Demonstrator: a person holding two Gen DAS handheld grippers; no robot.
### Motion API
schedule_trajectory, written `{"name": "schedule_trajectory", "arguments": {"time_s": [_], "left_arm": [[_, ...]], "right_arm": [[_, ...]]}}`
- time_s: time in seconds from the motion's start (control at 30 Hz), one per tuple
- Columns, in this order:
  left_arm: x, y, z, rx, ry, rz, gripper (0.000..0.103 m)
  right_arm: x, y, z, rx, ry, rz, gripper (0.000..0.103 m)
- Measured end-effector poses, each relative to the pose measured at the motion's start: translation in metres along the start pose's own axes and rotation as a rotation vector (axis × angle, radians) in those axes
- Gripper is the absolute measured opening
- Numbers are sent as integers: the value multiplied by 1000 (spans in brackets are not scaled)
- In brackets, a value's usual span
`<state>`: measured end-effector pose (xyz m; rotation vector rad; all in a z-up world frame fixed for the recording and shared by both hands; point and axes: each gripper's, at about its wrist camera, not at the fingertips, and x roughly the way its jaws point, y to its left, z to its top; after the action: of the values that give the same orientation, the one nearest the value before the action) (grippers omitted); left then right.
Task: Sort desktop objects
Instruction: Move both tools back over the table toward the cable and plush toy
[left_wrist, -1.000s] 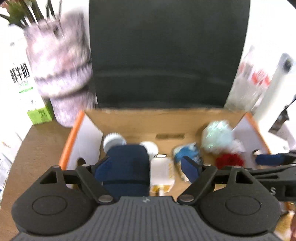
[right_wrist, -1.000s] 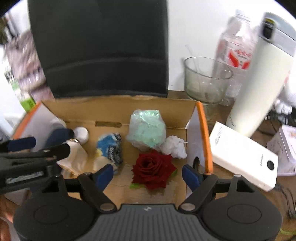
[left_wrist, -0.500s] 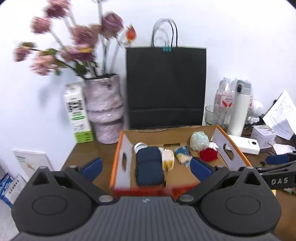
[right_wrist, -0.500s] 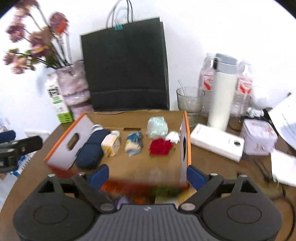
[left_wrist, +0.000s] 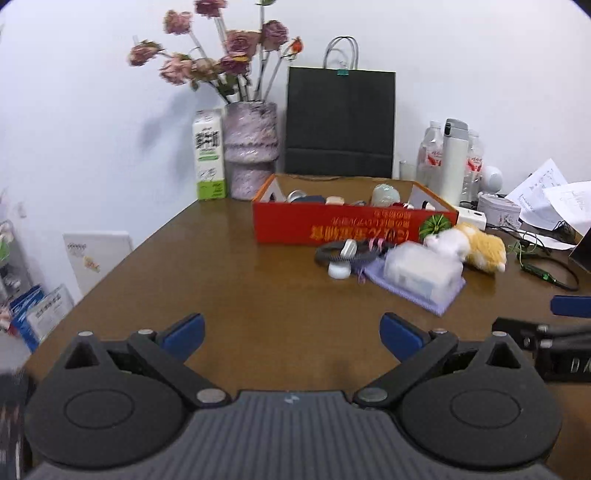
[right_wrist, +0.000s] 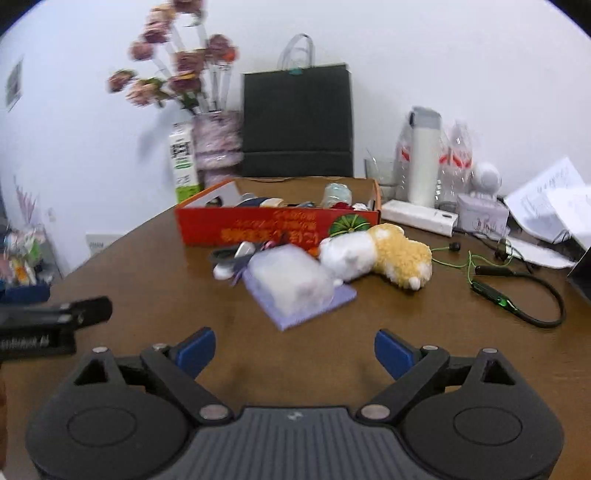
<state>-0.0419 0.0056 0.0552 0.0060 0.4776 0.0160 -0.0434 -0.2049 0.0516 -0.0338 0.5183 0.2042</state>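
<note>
Both grippers' jaws gape empty; next, centre the right gripper (right_wrist: 294, 347) squarely over the plush toy (right_wrist: 376, 254) before closing.

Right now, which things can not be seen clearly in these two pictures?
- Contents of the red box: both views, front wall hides most.
- Small items beside the plastic-wrapped pack: right wrist view, motion blur.
- Right gripper: left wrist view, cut by the edge.
</note>
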Motion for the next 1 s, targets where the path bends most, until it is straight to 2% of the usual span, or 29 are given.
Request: {"name": "schedule_trajectory", "arguments": {"time_s": [0.2,0.33,0.6,0.8,0.87,0.93,1.0], "left_arm": [[-23,-9,-33,-9,-29,-26,103],[-19,-19,-46,66,-16,-23,103],[-9,-17,-52,63,13,-24,103],[1,-11,-37,27,46,-79,103],[14,-12,-21,49,69,-132,103],[28,-14,-4,88,45,-177,102],[50,-18,16,128,24,-193,96]], "right_arm": [[-30,14,-35,-7,-46,27,93],[-33,25,-45,-84,-72,-7,94],[-25,6,-44,24,-16,29,95],[-21,4,-40,22,-4,49,95],[-13,-4,-28,39,12,51,95],[-4,-16,-11,48,-14,35,95],[10,-30,8,34,-41,0,94]]}}
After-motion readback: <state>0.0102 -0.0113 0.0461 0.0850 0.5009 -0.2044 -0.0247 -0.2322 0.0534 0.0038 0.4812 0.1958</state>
